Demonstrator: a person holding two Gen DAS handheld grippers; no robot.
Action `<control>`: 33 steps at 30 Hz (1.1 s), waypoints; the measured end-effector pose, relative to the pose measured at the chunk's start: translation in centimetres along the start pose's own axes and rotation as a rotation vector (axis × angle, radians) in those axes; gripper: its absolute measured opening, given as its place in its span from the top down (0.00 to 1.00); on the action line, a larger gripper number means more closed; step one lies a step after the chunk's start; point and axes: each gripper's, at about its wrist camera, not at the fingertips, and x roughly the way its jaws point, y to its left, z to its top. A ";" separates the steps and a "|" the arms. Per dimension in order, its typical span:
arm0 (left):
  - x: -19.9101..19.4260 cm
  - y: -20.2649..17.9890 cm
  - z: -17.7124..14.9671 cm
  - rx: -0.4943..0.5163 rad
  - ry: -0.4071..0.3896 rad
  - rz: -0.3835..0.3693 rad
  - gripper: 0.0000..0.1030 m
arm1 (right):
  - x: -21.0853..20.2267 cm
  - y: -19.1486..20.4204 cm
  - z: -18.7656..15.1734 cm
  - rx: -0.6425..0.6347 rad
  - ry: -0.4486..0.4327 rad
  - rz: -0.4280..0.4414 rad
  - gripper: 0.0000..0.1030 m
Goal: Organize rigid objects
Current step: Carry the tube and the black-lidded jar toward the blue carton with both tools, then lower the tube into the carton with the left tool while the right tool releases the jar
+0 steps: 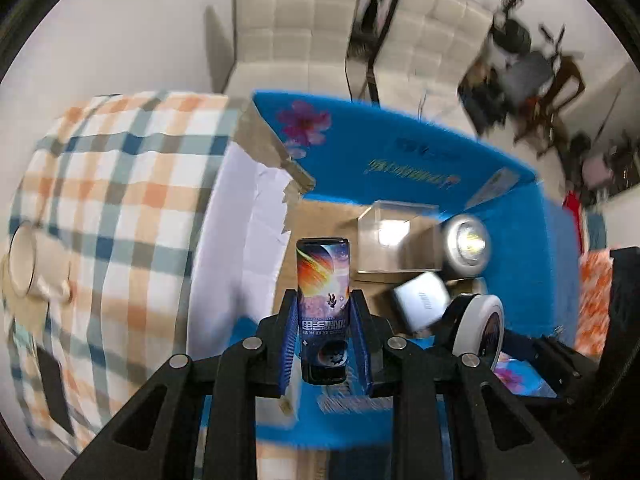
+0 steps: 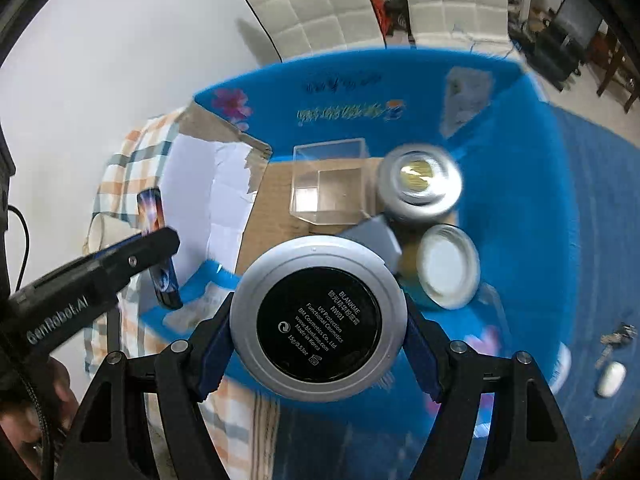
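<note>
Gripping a galaxy-print tube upright between the blue pads of the left gripper, hanging over the near edge of the blue box. Clamping a round silver compact in the right gripper, its black label facing the camera above the same box. Showing only in the right view: the compact's printed text, a white mouse and keys lying on the blue carpet. Showing only in the left view: a mug sitting on the checked cloth, far left. Holding inside the box, on its bare cardboard floor: a clear cube, a silver jar with a gold centre, a white lid and a grey case, packed close together at the right. Blurring much of the background and the box lettering past reading; hiding part of the grey case behind the compact; cutting off the compact's face in the left view, edge-on only.
</note>
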 end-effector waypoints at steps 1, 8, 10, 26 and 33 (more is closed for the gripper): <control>1.5 0.4 0.9 0.007 0.028 -0.002 0.78 | 1.3 0.1 0.6 0.010 0.014 0.000 0.25; 6.7 0.9 3.1 0.070 0.150 0.021 0.78 | 6.8 0.1 2.3 0.043 0.098 0.026 0.25; 7.3 0.8 3.2 0.082 0.168 0.021 0.78 | 7.9 0.1 2.5 0.051 0.109 0.036 0.25; 8.8 0.4 3.3 0.091 0.253 0.012 0.77 | 10.3 1.0 4.4 0.031 0.166 0.058 0.23; 8.5 0.3 2.7 0.095 0.278 0.048 0.76 | 10.9 1.0 4.9 0.028 0.185 0.040 0.18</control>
